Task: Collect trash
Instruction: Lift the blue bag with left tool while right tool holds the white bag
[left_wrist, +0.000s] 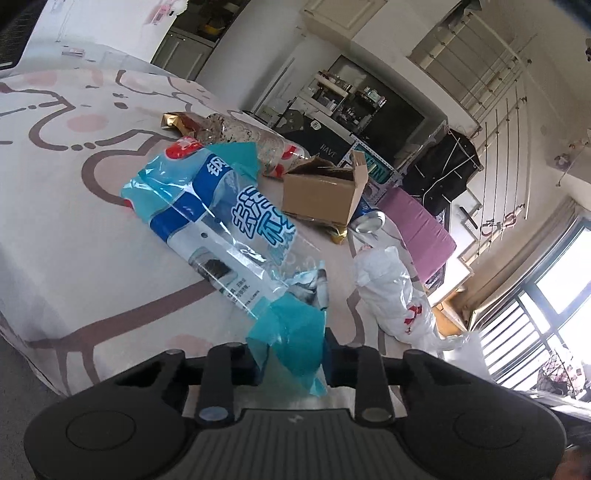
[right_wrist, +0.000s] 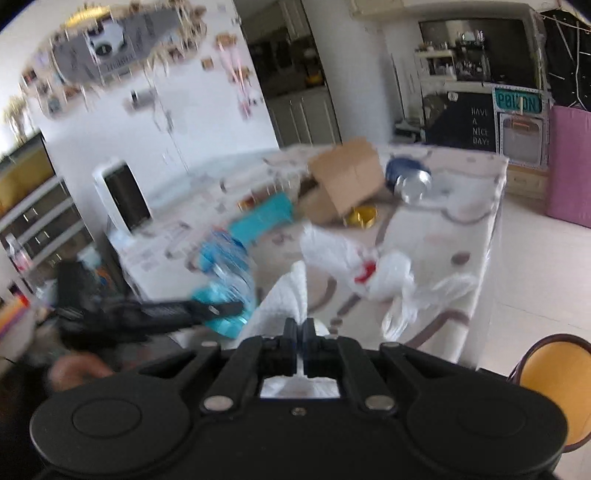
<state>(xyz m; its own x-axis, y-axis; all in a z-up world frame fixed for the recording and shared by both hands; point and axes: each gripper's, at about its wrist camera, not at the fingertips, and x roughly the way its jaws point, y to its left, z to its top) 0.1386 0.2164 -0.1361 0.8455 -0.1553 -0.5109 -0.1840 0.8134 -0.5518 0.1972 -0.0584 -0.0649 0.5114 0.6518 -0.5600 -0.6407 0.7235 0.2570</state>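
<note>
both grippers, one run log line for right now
left gripper: shut on blue plastic wrapper | right gripper: shut on white paper towel | left on table: cardboard box, can

Item count on the patterned table (left_wrist: 55, 229):
- blue plastic wrapper (left_wrist: 221, 221): one
- clear speckled wrapper (left_wrist: 251, 138): one
- gold foil wrappers (left_wrist: 177, 123): two
- cardboard box (left_wrist: 325, 192): one
- blue can (left_wrist: 369, 219): one
- white plastic bag (left_wrist: 391, 291): one
- white paper towel (right_wrist: 284, 295): one
</note>
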